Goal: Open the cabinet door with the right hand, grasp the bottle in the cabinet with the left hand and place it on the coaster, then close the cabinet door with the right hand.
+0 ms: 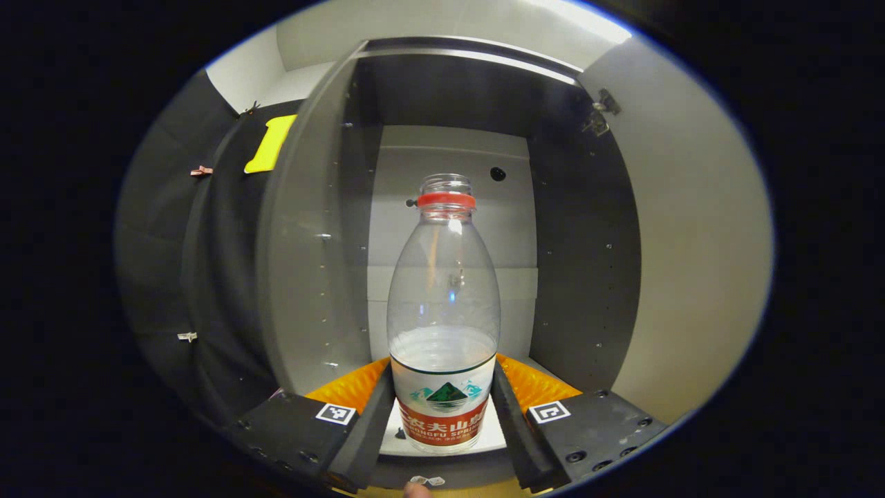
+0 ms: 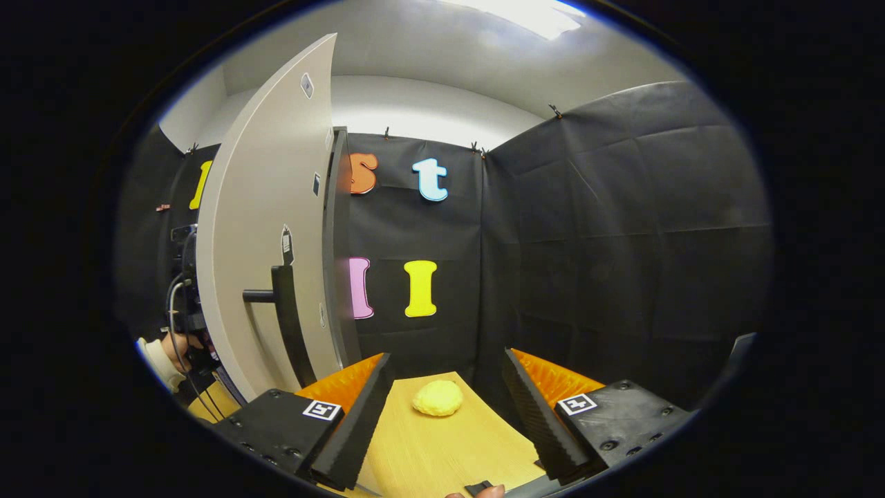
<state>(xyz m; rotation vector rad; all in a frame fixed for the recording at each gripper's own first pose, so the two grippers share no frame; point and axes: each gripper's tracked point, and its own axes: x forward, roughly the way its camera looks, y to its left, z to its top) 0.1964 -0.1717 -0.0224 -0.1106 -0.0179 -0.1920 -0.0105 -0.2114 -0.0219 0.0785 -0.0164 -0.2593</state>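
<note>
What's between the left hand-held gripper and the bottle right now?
Nothing visible. In the left gripper view the cabinet door is swung open and the bottle stands between the left hand-held gripper fingers, with narrow gaps either side. The fingers are not yet pressing on it.

- Pale yellow wooden surface [image 2: 442, 449], its grain running away toward the booth wall, seen in the right gripper view.
- Black cloth booth wall [image 2: 622, 242], creased in panels, standing behind the far edge of the surface and turning a corner.
- Small metal clips [image 2: 555, 111] holding the cloth's top edge.
- White ceiling [image 2: 429, 48], brightly lit.
</note>
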